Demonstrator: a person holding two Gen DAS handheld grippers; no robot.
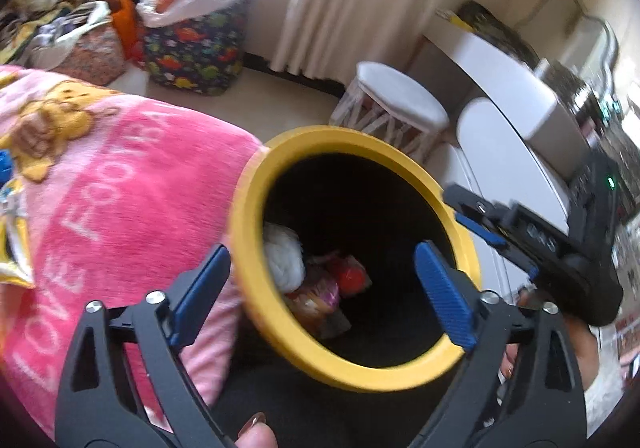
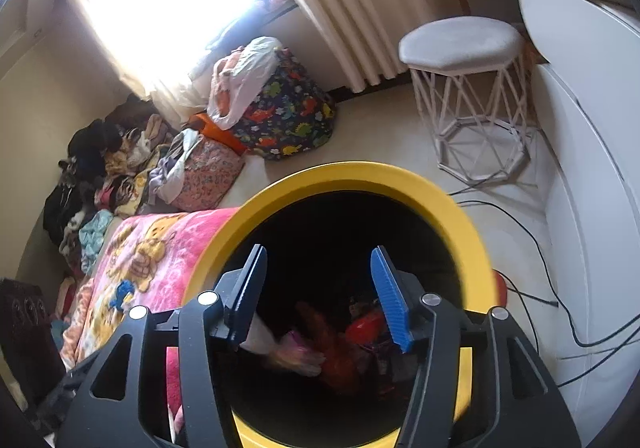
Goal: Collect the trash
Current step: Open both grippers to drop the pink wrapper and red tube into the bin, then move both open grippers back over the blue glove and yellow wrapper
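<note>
Because the round black bin with the thick yellow plastic rim point(image 1: 256, 248) is the largest task piece, it comes first: it stands against the pink plush blanket point(image 1: 120, 187), which lies at its nine o'clock, and looks stiff and light enough to be shifted by that rim. Inside, at the bottom, lies the trash: a crumpled white wad of paper or plastic point(image 1: 284, 256) at nine o'clock of the opening, beside it a pink-and-orange foil wrapper point(image 1: 316, 296), and a small red piece point(image 1: 352, 274) towards the centre. All of it looks soft, light and crushable, best pinched at a loose fold. The left gripper point(image 1: 320, 292) stands wide and empty across the rim; the right gripper point(image 2: 320, 300) hangs over the opening, half apart, with nothing between its pads.
</note>
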